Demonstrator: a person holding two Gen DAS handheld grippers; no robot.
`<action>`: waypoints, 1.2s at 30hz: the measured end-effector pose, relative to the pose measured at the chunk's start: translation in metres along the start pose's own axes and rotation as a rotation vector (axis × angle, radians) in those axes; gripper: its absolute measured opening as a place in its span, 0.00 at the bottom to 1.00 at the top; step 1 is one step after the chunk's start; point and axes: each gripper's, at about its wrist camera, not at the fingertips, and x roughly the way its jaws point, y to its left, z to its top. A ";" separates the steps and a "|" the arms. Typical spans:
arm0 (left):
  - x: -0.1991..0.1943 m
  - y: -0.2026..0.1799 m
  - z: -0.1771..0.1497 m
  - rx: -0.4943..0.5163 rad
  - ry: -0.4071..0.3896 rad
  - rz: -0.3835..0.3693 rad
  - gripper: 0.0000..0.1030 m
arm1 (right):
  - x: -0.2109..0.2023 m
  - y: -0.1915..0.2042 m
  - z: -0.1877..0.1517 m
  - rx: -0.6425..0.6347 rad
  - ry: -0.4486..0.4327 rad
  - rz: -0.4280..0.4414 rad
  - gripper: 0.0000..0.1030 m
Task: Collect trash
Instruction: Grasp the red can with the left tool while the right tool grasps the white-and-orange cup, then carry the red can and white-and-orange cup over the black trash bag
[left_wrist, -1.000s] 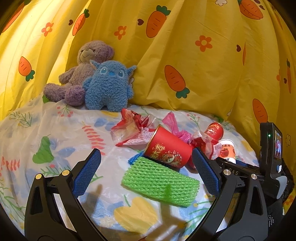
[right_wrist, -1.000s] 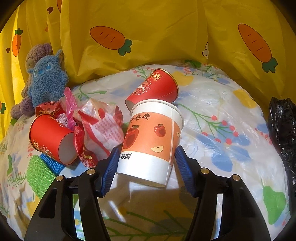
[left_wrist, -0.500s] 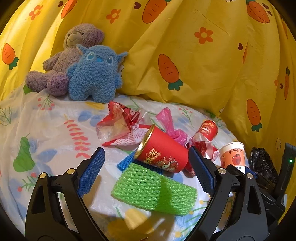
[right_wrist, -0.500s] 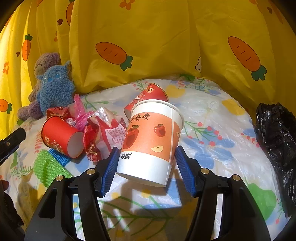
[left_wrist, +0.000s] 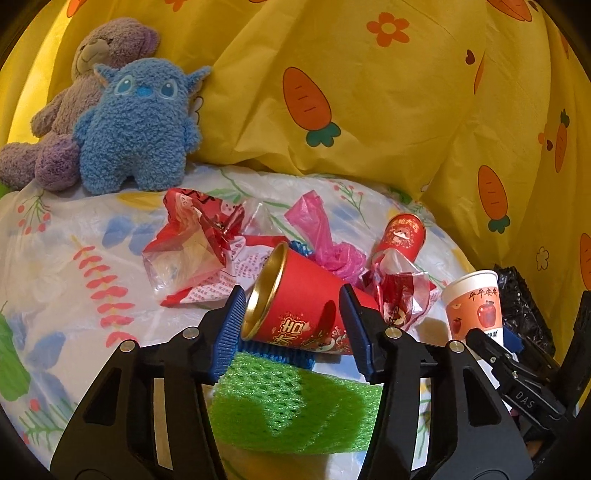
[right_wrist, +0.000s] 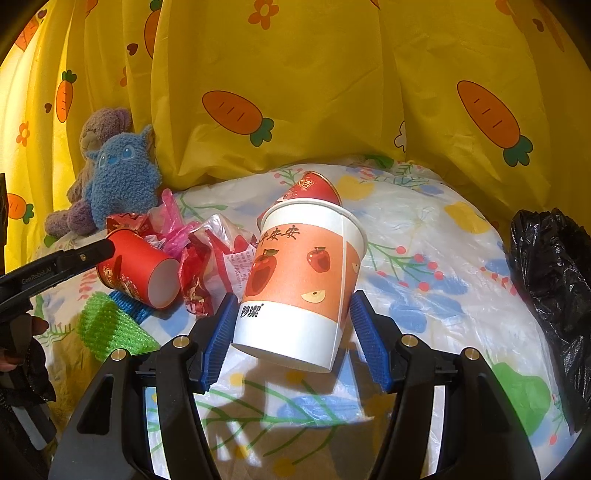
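On the flowered plastic sheet (left_wrist: 66, 266), the left gripper (left_wrist: 291, 328) is closing around a red paper cup (left_wrist: 306, 295) lying on its side, its gold rim at the left pad. Green foam netting (left_wrist: 295, 406) lies under it, crumpled red wrappers (left_wrist: 195, 251) and a pink bag (left_wrist: 321, 240) just behind. The right gripper (right_wrist: 291, 332) clamps an upright orange-and-white cup (right_wrist: 303, 280), lifted and tilted. A black bag (right_wrist: 550, 295) sits at right; plush toys (left_wrist: 136, 125) lean on the yellow curtain (left_wrist: 369, 110).
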 end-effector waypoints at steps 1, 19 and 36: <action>0.001 -0.001 -0.001 0.004 0.007 -0.014 0.39 | -0.001 -0.001 0.000 0.000 -0.002 0.002 0.60; -0.030 -0.031 -0.006 0.037 -0.083 -0.083 0.02 | -0.020 -0.007 -0.010 0.003 -0.039 0.004 0.60; -0.074 -0.114 -0.023 0.131 -0.197 -0.194 0.02 | -0.057 -0.037 -0.018 0.057 -0.089 -0.005 0.60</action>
